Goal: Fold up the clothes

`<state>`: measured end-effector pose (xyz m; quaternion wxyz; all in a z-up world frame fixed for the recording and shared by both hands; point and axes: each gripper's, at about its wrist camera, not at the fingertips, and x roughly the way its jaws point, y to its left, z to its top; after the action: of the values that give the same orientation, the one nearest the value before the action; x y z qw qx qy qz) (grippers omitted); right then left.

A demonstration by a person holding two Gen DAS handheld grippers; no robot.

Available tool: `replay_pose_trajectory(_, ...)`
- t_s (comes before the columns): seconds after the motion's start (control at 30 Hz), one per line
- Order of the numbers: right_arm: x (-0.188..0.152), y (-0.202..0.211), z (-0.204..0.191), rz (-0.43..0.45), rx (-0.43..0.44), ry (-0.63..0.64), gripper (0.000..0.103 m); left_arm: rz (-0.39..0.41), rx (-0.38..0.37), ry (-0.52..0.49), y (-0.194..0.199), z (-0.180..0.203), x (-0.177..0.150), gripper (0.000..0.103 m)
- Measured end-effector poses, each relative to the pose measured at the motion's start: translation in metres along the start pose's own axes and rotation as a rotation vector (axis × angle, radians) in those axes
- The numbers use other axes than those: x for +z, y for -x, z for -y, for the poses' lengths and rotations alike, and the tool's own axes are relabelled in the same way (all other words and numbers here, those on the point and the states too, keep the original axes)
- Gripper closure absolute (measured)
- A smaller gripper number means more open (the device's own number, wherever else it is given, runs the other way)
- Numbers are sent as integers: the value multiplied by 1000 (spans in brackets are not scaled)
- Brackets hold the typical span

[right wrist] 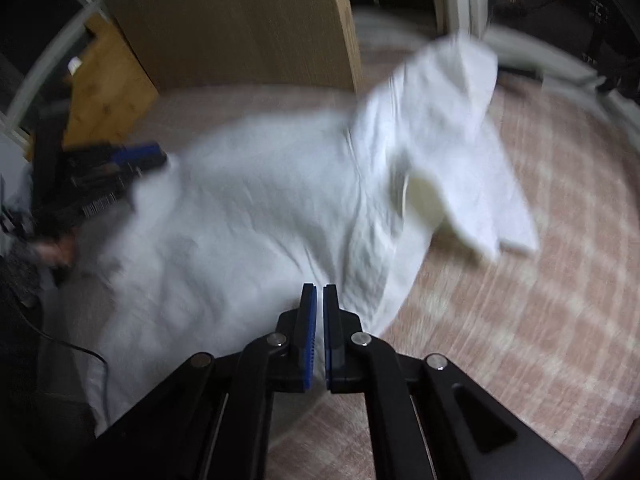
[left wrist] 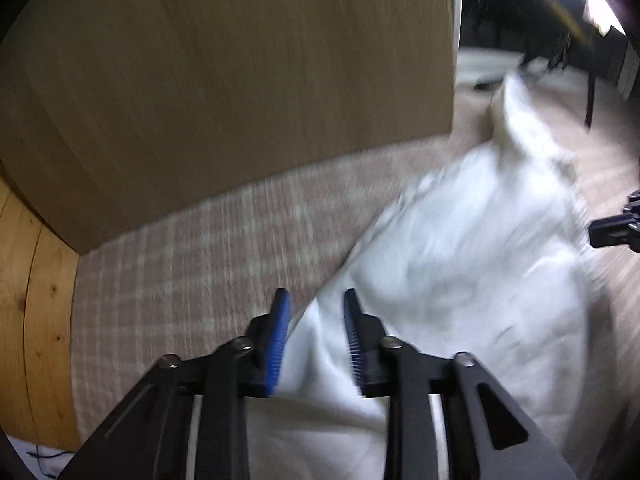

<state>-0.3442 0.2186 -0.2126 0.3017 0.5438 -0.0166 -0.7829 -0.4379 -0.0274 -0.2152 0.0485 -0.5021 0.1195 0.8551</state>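
A white garment [left wrist: 460,264] lies crumpled on a pink checked cover [left wrist: 180,272]. My left gripper [left wrist: 316,320] hovers over its near left edge. The blue pads stand apart and white cloth shows in the gap without being pinched. In the right wrist view the garment [right wrist: 248,208] spreads from centre to left, and one sleeve [right wrist: 452,120] sticks up, blurred. My right gripper [right wrist: 319,294] is shut, its pads together on the garment's near hem. The left gripper [right wrist: 132,176] appears at that view's left edge, with a hand [right wrist: 56,248] below it. The right gripper [left wrist: 600,234] shows at the left wrist view's right edge.
A tall brown wooden panel [left wrist: 240,60] stands at the far side of the cover. Pale pine furniture [left wrist: 36,320] is at the left. A dark cable [right wrist: 80,348] runs along the left beside the garment. Beyond the cover the room [left wrist: 520,8] is dark.
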Motion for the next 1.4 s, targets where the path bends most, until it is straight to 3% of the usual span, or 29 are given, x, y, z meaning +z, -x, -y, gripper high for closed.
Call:
replay_pose_trajectory(0.1, 28, 7, 1, 73, 11, 4, 98, 43, -181, -11, 10, 16, 13, 75)
replay_pose_trajectory(0.17, 46, -2, 4, 84, 6, 8, 98, 30, -239, -62, 0, 37, 22, 73)
replay_pose_trajectory(0.33, 60, -35, 14, 18, -45, -21, 98, -14, -107, -177, -37, 72, 46, 74)
replay_pose_trajectory(0.47, 52, -40, 28, -14, -49, -54, 98, -39, -112, -255, -55, 88, 55, 73)
replay_pose_trajectory(0.5, 51, -40, 31, -13, -57, -55, 98, -51, -122, -267, -59, 90, 54, 78)
replay_pose_trajectory(0.53, 51, -40, 34, -15, -73, -58, 98, -59, -132, -274, -62, 91, 54, 98)
replay_pose_trajectory(0.63, 52, -42, 45, -30, -141, -89, 103, -36, -138, -220, -63, 82, 54, 101)
replay_pose_trajectory(0.73, 51, -36, 46, -19, -163, -124, 103, 25, -74, -73, -59, 55, 59, 103)
replay_pose_trajectory(0.77, 51, -32, 39, -6, -181, -97, 100, 16, -136, -47, -57, 48, 59, 100)
replay_pose_trajectory(0.8, 52, -30, 32, 9, -176, -71, 98, 16, -145, -41, -54, 45, 58, 98)
replay_pose_trajectory(0.87, 56, -26, 19, 44, -121, -21, 97, 28, -113, -57, -42, 41, 56, 98)
replay_pose_trajectory(0.97, 66, -33, 3, 60, -77, 44, 91, 43, -143, -40, -16, 24, 54, 97)
replay_pose_trajectory(1.07, 70, -60, 7, -22, -258, 76, 91, 63, -113, -19, 22, -5, 35, 87)
replay_pose_trajectory(1.23, 63, -21, 26, 47, -72, -74, 91, 68, -44, 58, 82, -55, 1, 86)
replay_pose_trajectory(1.33, 49, 28, 10, 109, -13, -54, 91, 73, 32, 147, 129, -81, -41, 86)
replay_pose_trajectory(1.4, 38, 56, -13, 133, 21, -23, 90, 76, 32, 233, 162, -97, -84, 86)
